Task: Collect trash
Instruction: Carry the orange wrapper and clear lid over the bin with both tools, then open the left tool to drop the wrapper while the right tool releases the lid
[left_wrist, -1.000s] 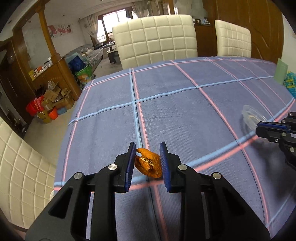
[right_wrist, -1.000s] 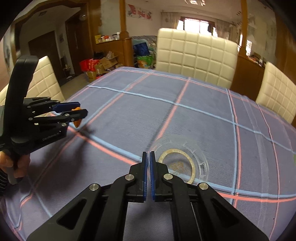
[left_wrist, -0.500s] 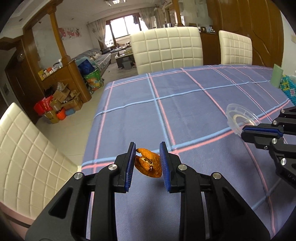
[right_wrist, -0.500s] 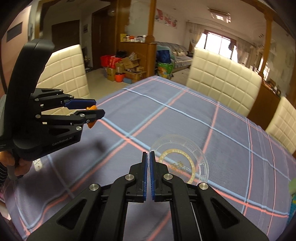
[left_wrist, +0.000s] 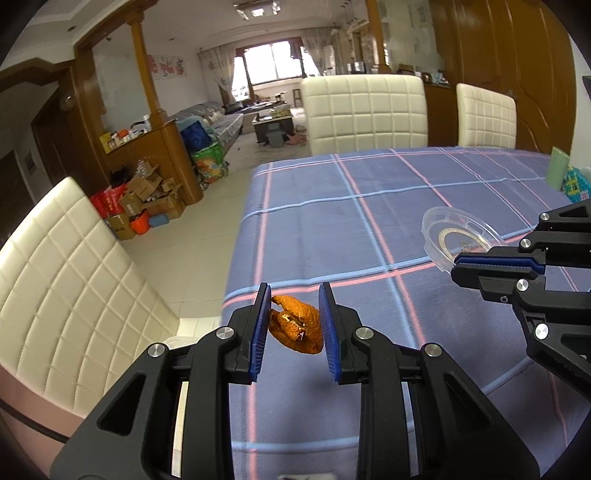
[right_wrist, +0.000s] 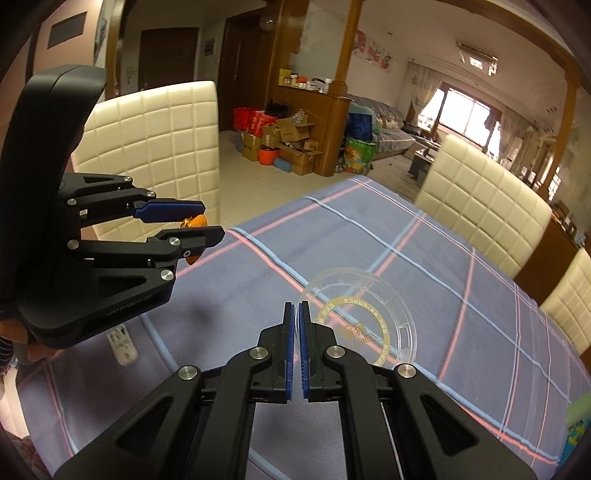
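My left gripper (left_wrist: 294, 295) is shut on an orange-brown food scrap (left_wrist: 295, 326), held above the left edge of the blue plaid tablecloth (left_wrist: 369, 206). My right gripper (right_wrist: 296, 306) is shut on the rim of a clear round plastic lid (right_wrist: 364, 314) with gold print, which sticks out to the right of the pads, above the cloth. In the right wrist view the left gripper (right_wrist: 212, 221) is at the left with the scrap (right_wrist: 194, 222) showing between its pads. In the left wrist view the right gripper (left_wrist: 458, 264) reaches in from the right with the lid (left_wrist: 458, 229).
Cream padded chairs stand at the table's far side (left_wrist: 364, 110), (left_wrist: 485, 116) and at its left end (left_wrist: 66, 277). Cardboard boxes and red tubs (left_wrist: 147, 199) sit on the tiled floor beyond. A green object (left_wrist: 557, 168) stands at the table's right edge.
Both grippers have moved together toward the table's left edge and risen a little, carrying the scrap and the lid. More of the floor and the left chair is in view.
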